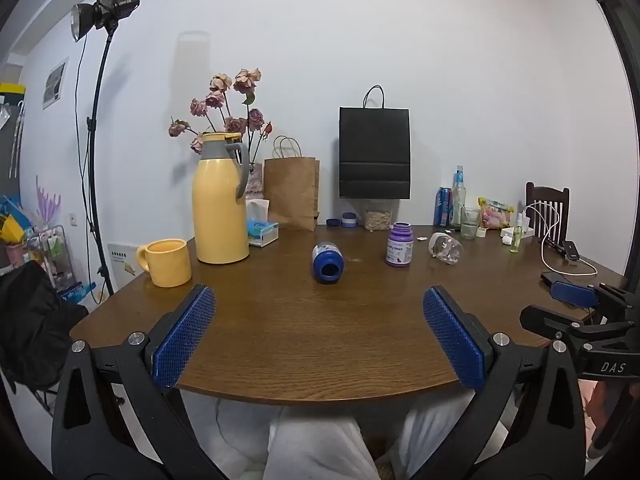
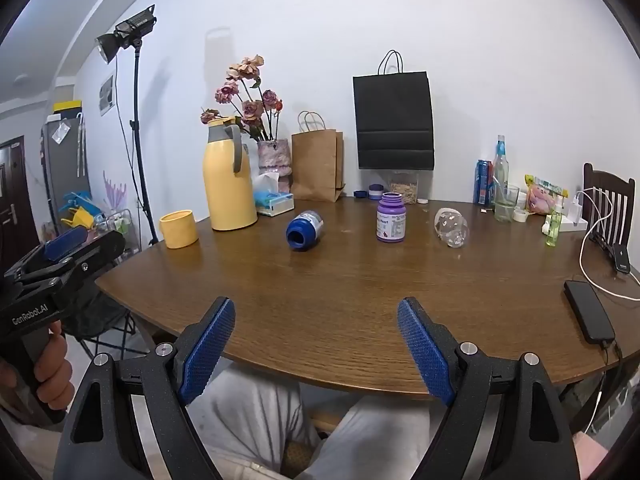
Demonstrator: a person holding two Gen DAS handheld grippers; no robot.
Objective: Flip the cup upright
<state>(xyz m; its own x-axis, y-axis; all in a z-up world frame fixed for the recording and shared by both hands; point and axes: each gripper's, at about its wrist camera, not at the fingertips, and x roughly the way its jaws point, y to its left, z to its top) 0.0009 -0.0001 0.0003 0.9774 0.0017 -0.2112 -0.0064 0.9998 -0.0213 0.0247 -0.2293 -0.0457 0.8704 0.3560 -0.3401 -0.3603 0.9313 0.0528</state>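
A clear glass cup (image 1: 445,247) lies on its side on the brown table (image 1: 320,340), right of centre; it also shows in the right wrist view (image 2: 452,227). My left gripper (image 1: 319,300) is open and empty over the near table edge, well short of the cup. My right gripper (image 2: 316,312) is open and empty, also at the near edge, with the cup far ahead to its right. The right gripper shows at the right edge of the left wrist view (image 1: 576,300), and the left gripper shows at the left of the right wrist view (image 2: 68,244).
A blue jar (image 1: 328,262) lies on its side mid-table, beside an upright purple jar (image 1: 399,245). A yellow mug (image 1: 166,262) and yellow thermos (image 1: 220,200) stand left. Paper bags, bottles and a glass (image 1: 469,223) line the back. A phone (image 2: 589,316) with cable lies right.
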